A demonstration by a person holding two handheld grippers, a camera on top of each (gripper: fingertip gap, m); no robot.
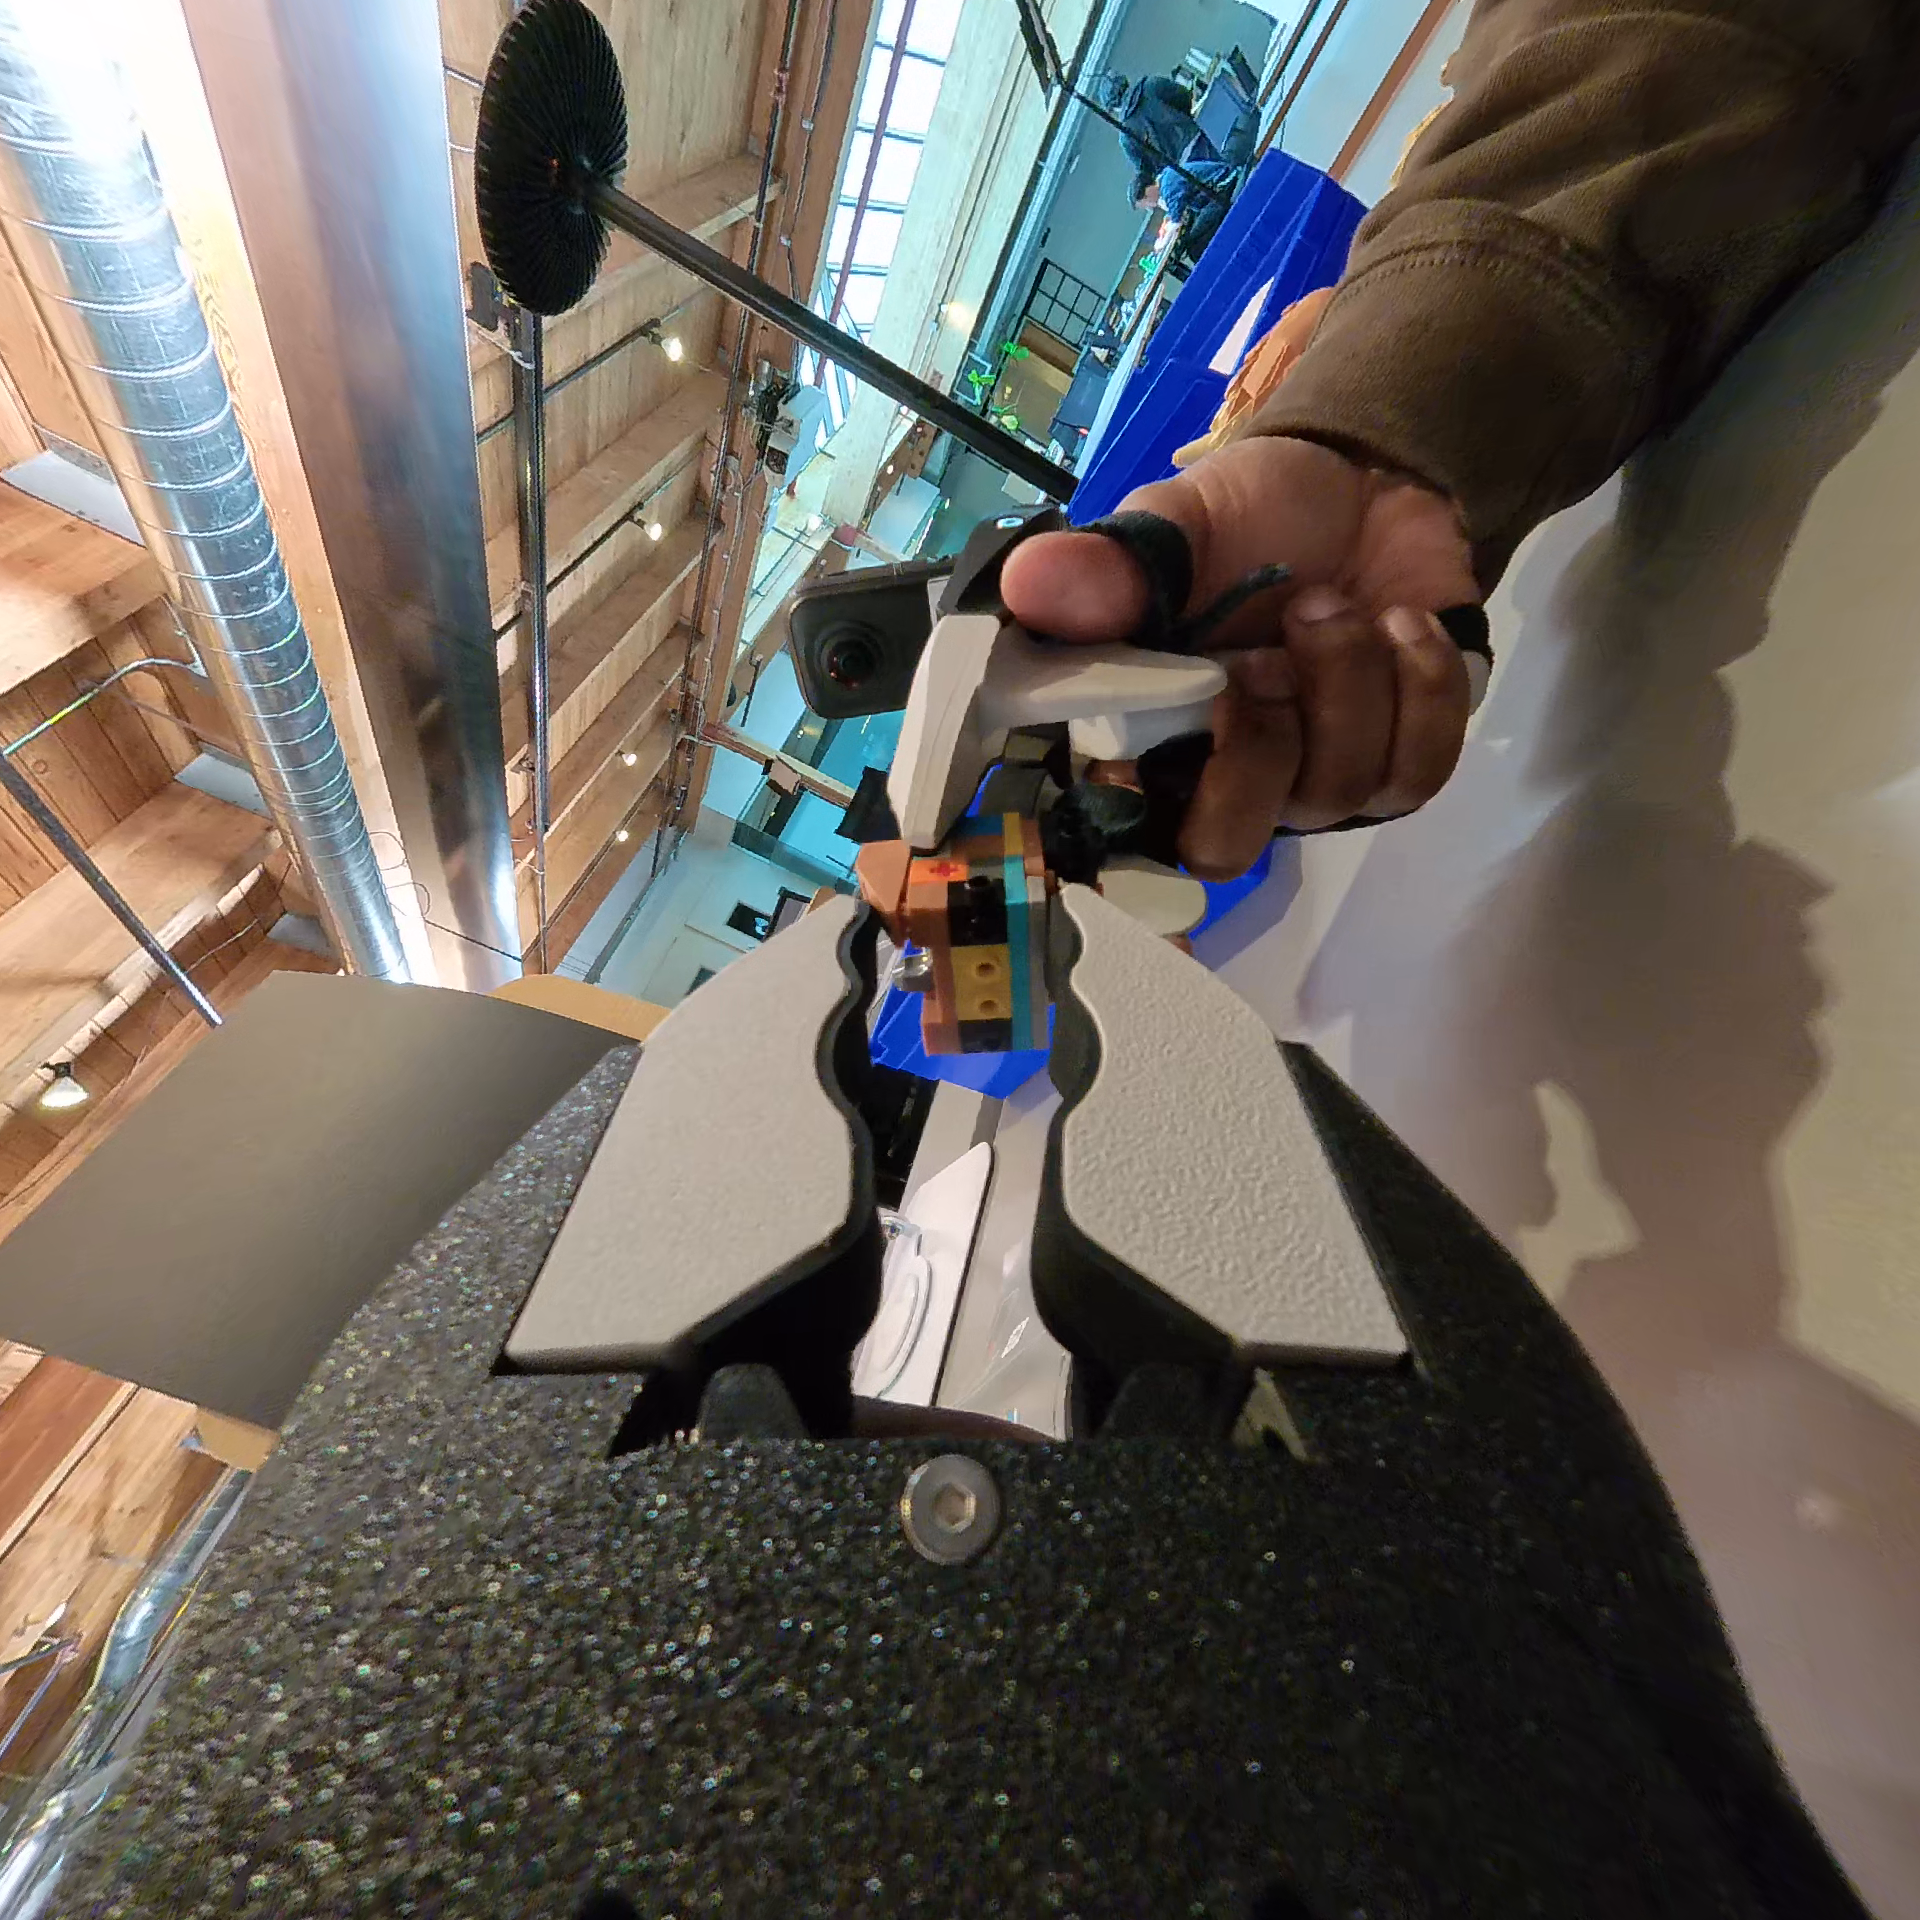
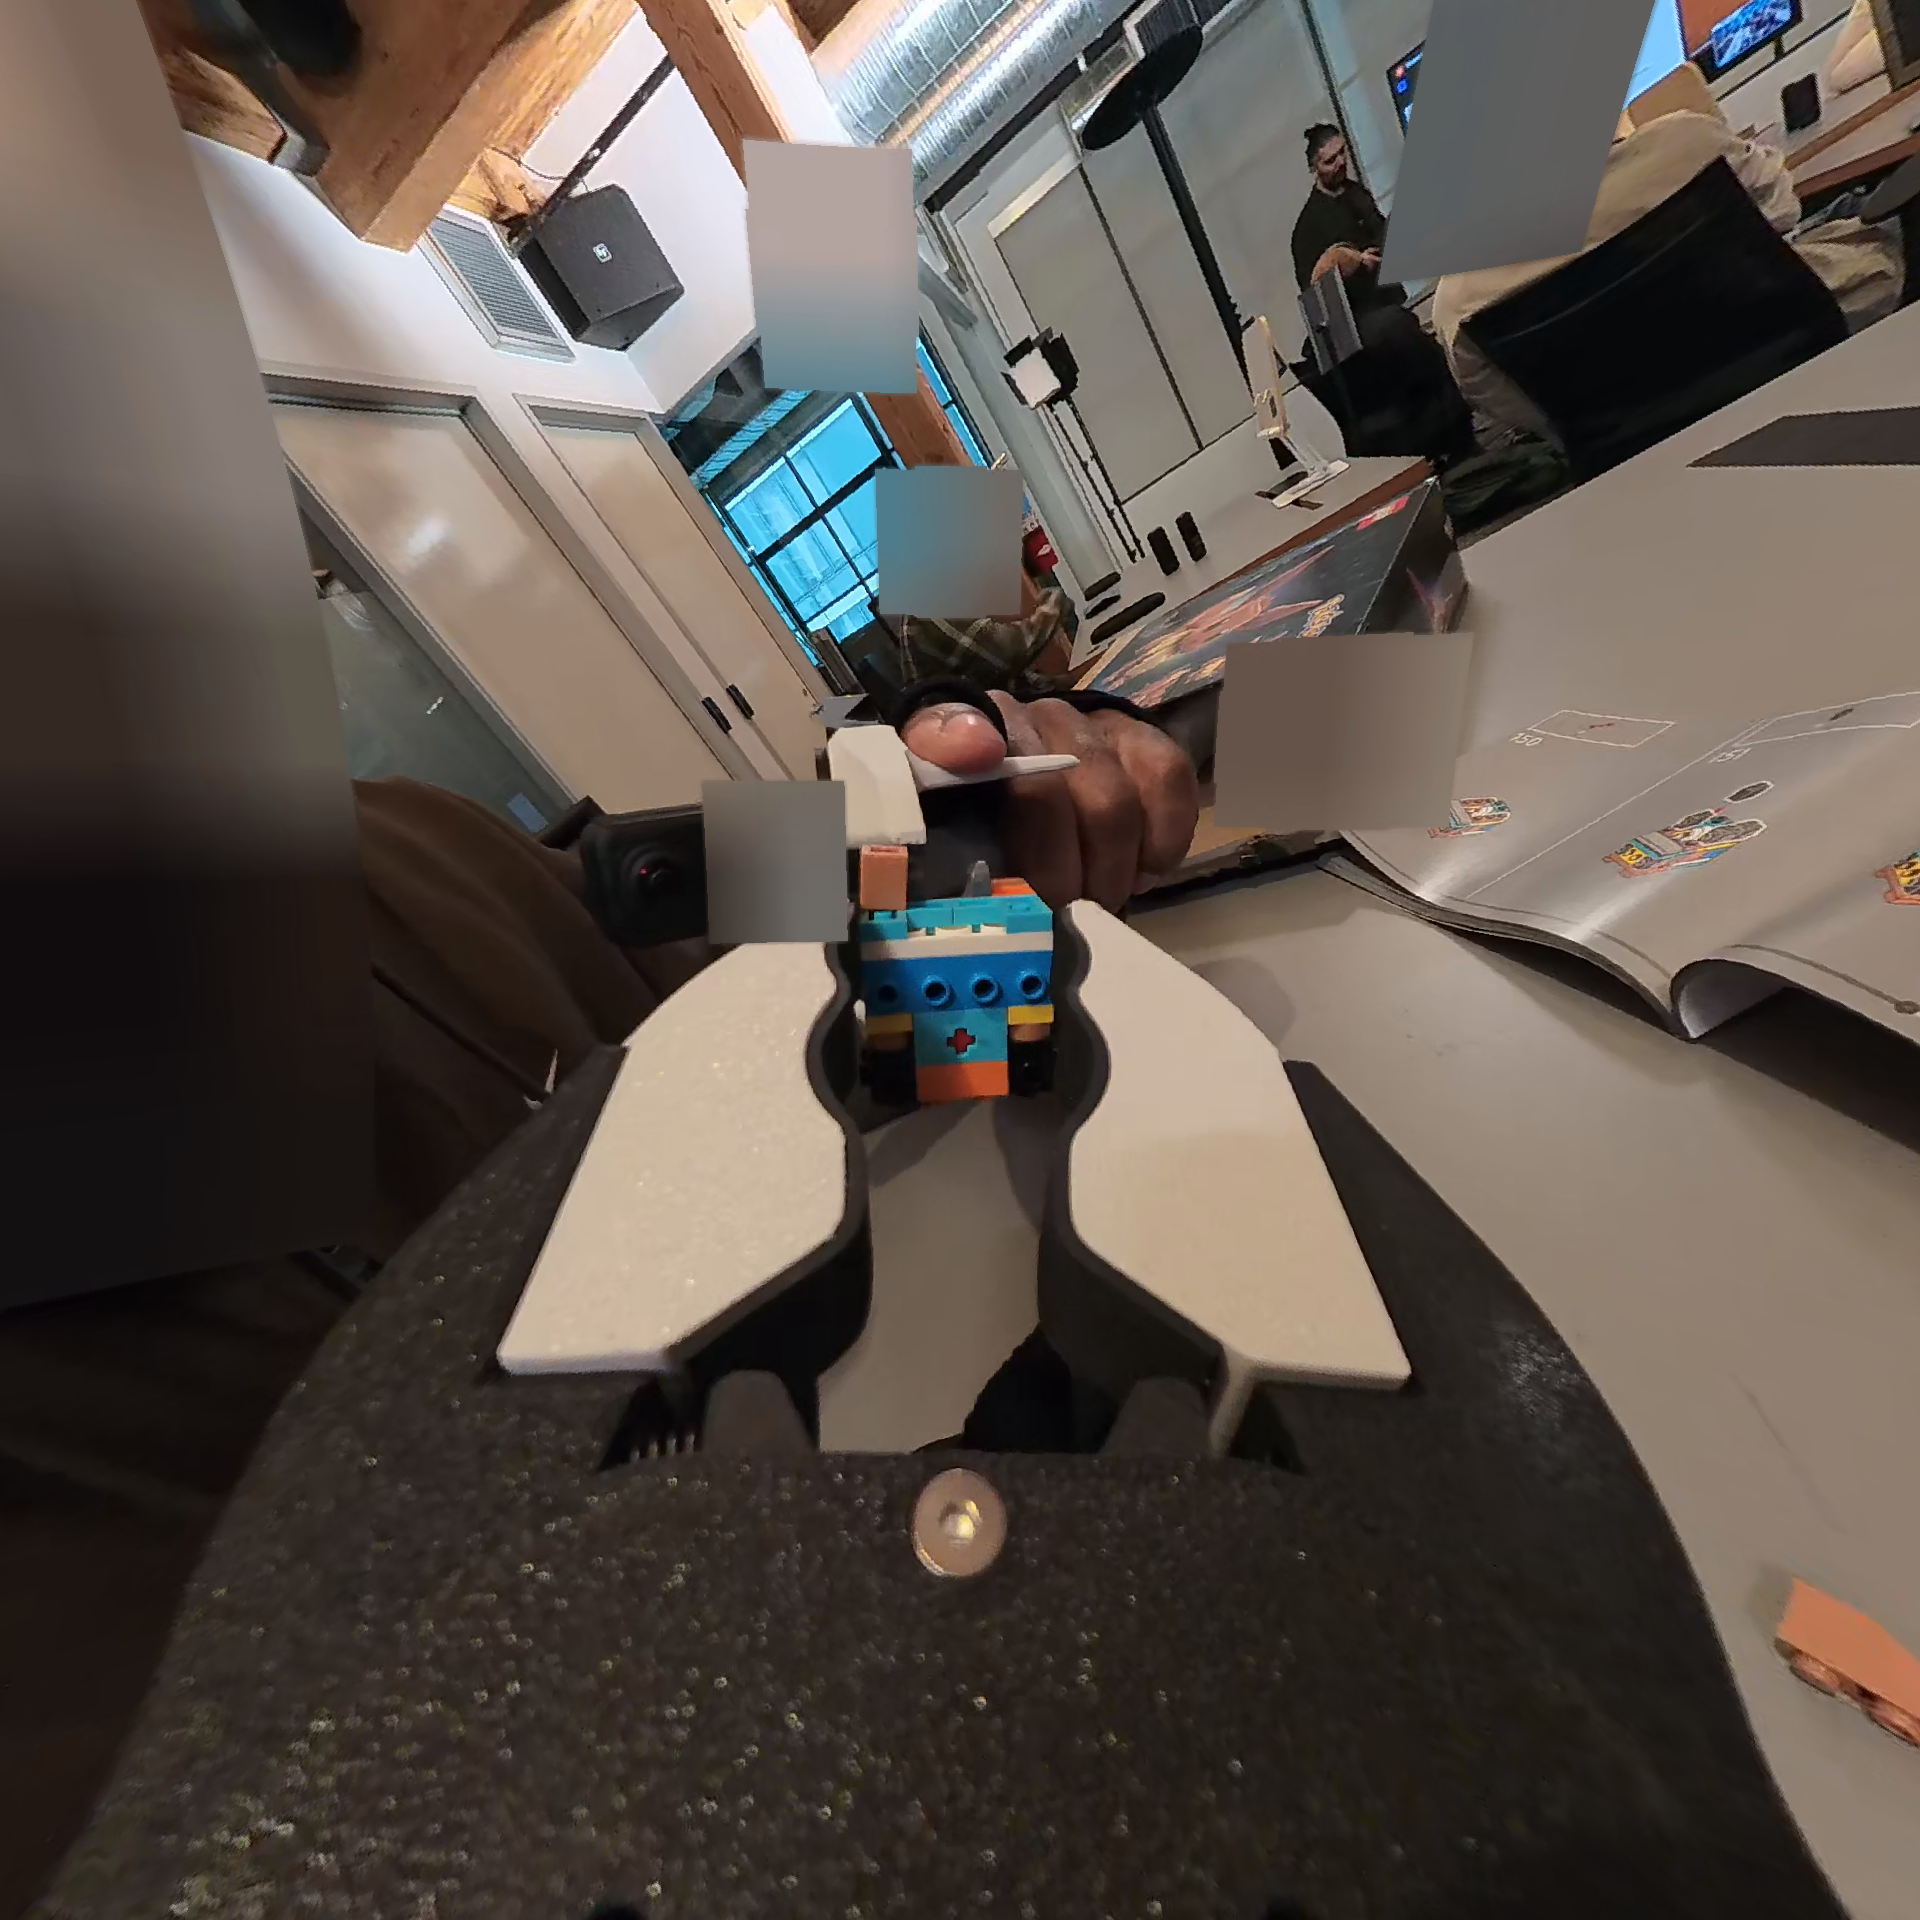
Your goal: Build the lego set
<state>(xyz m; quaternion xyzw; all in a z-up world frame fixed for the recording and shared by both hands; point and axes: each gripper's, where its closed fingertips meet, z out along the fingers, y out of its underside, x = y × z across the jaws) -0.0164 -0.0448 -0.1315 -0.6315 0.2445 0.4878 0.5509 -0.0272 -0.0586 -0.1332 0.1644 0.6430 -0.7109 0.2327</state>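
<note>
Bricks of the half-built lego model (image 2: 956, 997), light, rigid but apt to pop apart, sit clamped between both our tools' tips, left gripper (image 1: 961, 966) and right gripper (image 2: 956, 1003) each clenched on its flat sides, where we judge the grip safest.

Grey table (image 2: 1558, 1195) carries an open instruction booklet (image 2: 1621, 883), a dark printed box (image 2: 1299, 613) farther back, and a tan brick (image 2: 1849, 1652) near the edge.
</note>
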